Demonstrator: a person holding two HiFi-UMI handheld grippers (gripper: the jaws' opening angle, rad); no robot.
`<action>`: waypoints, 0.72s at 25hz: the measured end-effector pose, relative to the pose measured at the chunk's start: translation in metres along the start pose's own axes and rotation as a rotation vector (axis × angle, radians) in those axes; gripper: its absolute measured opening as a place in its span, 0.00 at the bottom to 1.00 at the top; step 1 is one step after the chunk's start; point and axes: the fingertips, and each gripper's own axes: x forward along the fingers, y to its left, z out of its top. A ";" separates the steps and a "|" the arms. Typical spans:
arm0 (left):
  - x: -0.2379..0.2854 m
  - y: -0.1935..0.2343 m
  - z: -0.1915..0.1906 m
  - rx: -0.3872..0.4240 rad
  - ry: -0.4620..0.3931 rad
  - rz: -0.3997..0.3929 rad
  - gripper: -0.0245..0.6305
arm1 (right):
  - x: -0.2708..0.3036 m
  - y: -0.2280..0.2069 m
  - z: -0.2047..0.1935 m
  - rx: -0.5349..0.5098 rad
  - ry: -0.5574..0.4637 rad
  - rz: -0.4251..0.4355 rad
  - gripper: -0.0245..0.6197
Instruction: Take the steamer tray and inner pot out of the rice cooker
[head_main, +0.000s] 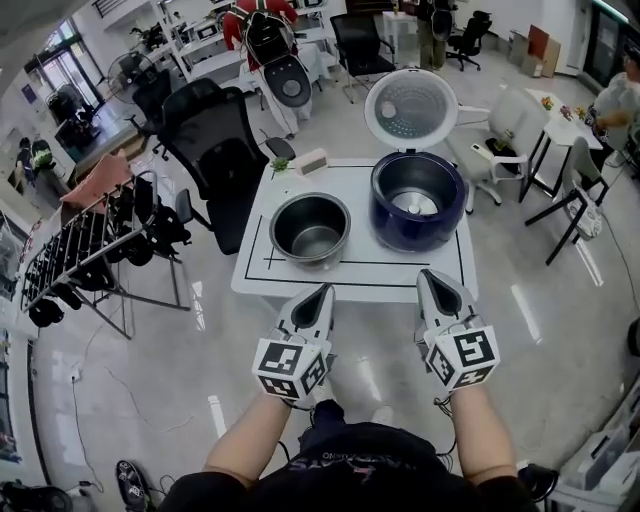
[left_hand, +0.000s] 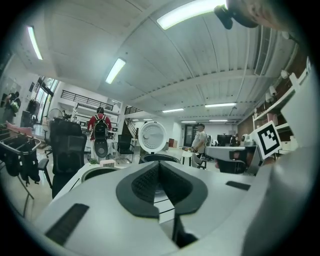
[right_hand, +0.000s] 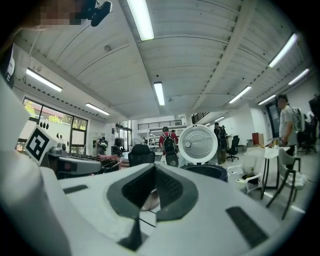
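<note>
The inner pot (head_main: 310, 230) stands upright on the white worktop (head_main: 262, 210), inside a rectangle of thin black lines, and it looks grey and bare inside. Just beside it, on the right, stands the dark blue rice cooker (head_main: 417, 200). Its round lid (head_main: 410, 108) is raised at the far side, and at the bottom of its hollow a pale round plate shows. At the far left corner of the worktop there is a small pinkish box (head_main: 313, 161) and next to it a little green plant (head_main: 280, 163).

Both tools hover at the near edge of the worktop and touch nothing. The left tool (head_main: 325, 288) is in front of the pot, with its jaws pressed together and nothing between them. The right tool (head_main: 428, 274) is in front of the cooker, and its jaws are also pressed together, with nothing gripped.

The room around is an open office with a glossy pale floor (head_main: 150, 400) and long ceiling lamps (right_hand: 141, 19). A black office chair (head_main: 215, 150) stands left of the worktop, and further left a drying rack (head_main: 90, 250) carries dark things. On the right are a white chair (head_main: 515, 130) and a small white table (head_main: 560, 125).
</note>
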 end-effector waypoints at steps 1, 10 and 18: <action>-0.003 -0.003 -0.001 -0.001 -0.001 0.009 0.04 | -0.003 0.000 -0.001 0.003 0.001 0.007 0.04; -0.020 -0.025 -0.005 0.017 -0.016 0.048 0.04 | -0.022 0.002 -0.010 0.028 0.001 0.044 0.04; -0.024 -0.033 -0.003 0.024 -0.019 0.040 0.04 | -0.031 0.004 -0.008 0.035 -0.001 0.038 0.04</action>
